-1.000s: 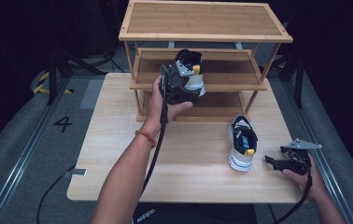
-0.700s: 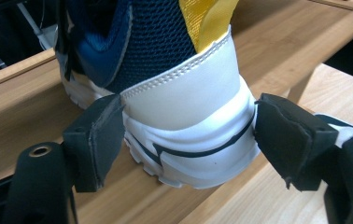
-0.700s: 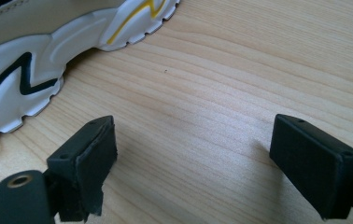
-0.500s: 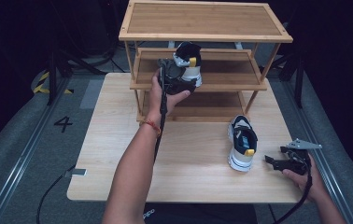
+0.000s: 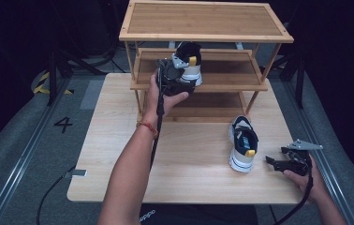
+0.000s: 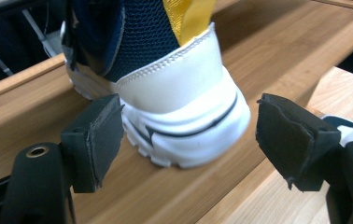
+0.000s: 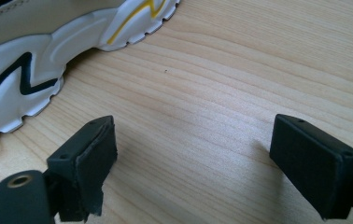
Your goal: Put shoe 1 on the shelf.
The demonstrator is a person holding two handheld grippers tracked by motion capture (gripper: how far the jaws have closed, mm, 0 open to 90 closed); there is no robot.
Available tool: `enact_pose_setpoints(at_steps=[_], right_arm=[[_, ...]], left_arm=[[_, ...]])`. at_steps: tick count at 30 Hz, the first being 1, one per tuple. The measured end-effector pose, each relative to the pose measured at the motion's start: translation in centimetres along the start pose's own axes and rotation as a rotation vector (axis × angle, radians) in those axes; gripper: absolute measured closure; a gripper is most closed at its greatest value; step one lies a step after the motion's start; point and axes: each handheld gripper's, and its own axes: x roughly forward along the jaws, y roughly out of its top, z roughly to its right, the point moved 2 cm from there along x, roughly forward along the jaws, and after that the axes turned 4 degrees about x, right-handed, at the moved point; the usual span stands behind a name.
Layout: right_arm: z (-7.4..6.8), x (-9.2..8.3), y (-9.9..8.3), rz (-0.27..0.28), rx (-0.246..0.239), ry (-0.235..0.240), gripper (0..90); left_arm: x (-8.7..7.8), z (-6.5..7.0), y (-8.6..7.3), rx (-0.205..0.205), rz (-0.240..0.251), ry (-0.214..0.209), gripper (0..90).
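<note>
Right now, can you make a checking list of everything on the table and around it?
Surface: light wooden table, bare where visible.
Job's things: wooden shoe rack; one sneaker standing on its middle shelf; second sneaker lying on the table.
Clutter: nothing seen.
Grippers: left gripper open, jaws either side of the shelf sneaker's heel, not clamping it. Right gripper open over the table, beside the second sneaker, apart from it.
Cables: black cable runs along the left forearm; another lies on the floor.
Surroundings: grey floor, a "4" marking, dark background.
</note>
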Motion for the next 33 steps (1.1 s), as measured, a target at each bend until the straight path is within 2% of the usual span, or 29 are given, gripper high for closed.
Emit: enact_pose_setpoints(at_steps=[2, 6, 7, 8, 9, 10, 12, 14, 18, 19, 20, 22, 23, 24, 25, 26, 27, 28, 29, 30, 31, 32, 33], right_arm=[[0.0, 0.0, 0.0, 0.000, 0.000, 0.000, 15.4], [0.0, 0.0, 0.0, 0.000, 0.000, 0.000, 15.4], [0.0, 0.0, 0.0, 0.000, 0.000, 0.000, 15.4], [0.0, 0.0, 0.0, 0.000, 0.000, 0.000, 15.4], [0.0, 0.0, 0.0, 0.000, 0.000, 0.000, 15.4], [0.0, 0.0, 0.0, 0.000, 0.001, 0.000, 15.4], [0.0, 0.0, 0.0, 0.000, 0.001, 0.000, 15.4], [0.0, 0.0, 0.0, 0.000, 0.000, 0.000, 15.4], [0.0, 0.0, 0.0, 0.000, 0.001, 0.000, 15.4], [0.0, 0.0, 0.0, 0.000, 0.001, 0.000, 15.4], [0.0, 0.0, 0.0, 0.000, 0.001, 0.000, 15.4], [0.0, 0.0, 0.0, 0.001, 0.000, -0.001, 15.4], [0.0, 0.0, 0.0, 0.000, 0.002, -0.001, 15.4], [0.0, 0.0, 0.0, 0.000, 0.002, -0.002, 15.4], [0.0, 0.0, 0.0, 0.000, 0.002, -0.002, 15.4], [0.0, 0.0, 0.0, -0.001, 0.001, -0.002, 15.4], [0.0, 0.0, 0.0, -0.001, -0.001, 0.000, 15.5], [0.0, 0.0, 0.0, -0.001, -0.001, 0.000, 15.5], [-0.1, -0.1, 0.0, -0.001, 0.001, 0.002, 15.6], [-0.1, -0.1, 0.0, 0.000, 0.000, 0.003, 15.8], [-0.1, -0.1, 0.0, 0.000, 0.000, 0.003, 15.8], [-0.1, -0.1, 0.0, -0.001, -0.001, 0.003, 15.9], [-0.1, -0.1, 0.0, -0.008, -0.006, 0.004, 15.9]], left_arm=[[-0.9, 0.3, -0.3, 0.016, 0.001, -0.006, 23.4], [-2.8, 1.2, -1.4, 0.072, -0.002, -0.028, 23.0], [-3.3, 1.5, -1.9, 0.081, -0.003, -0.047, 22.3], [-4.1, 2.0, -2.7, 0.115, -0.019, -0.057, 21.5], [-4.1, 2.0, -2.7, 0.115, -0.019, -0.057, 21.2], [-4.7, 2.6, -3.6, 0.142, -0.032, -0.067, 21.2], [-5.5, 3.2, -4.6, 0.162, -0.041, -0.079, 21.1], [-6.2, 3.6, -6.0, 0.187, -0.060, -0.104, 20.8], [-7.1, 4.2, -8.7, 0.236, -0.113, -0.115, 19.4], [-7.5, 4.3, -10.1, 0.251, -0.133, -0.129, 20.2], [-7.5, 4.3, -10.1, 0.251, -0.133, -0.129, 20.2], [-7.7, 4.6, -11.9, 0.289, -0.173, -0.123, 19.9], [-7.8, 4.7, -12.7, 0.294, -0.187, -0.132, 20.1], [-7.9, 4.9, -14.2, 0.304, -0.217, -0.153, 20.3], [-7.9, 4.9, -14.2, 0.304, -0.217, -0.153, 20.3], [-8.0, 4.9, -15.1, 0.314, -0.229, -0.152, 20.3], [-8.0, 5.1, -17.2, 0.333, -0.262, -0.152, 20.3], [-8.0, 5.1, -17.2, 0.333, -0.262, -0.152, 20.3], [-8.1, 5.1, -18.2, 0.343, -0.288, -0.146, 20.3], [-8.1, 5.1, -19.8, 0.356, -0.318, -0.148, 20.4], [-8.1, 5.1, -19.8, 0.356, -0.318, -0.148, 20.5], [-8.2, 5.1, -20.9, 0.359, -0.348, -0.145, 20.5], [-8.2, 5.0, -21.4, 0.356, -0.356, -0.149, 20.7]])
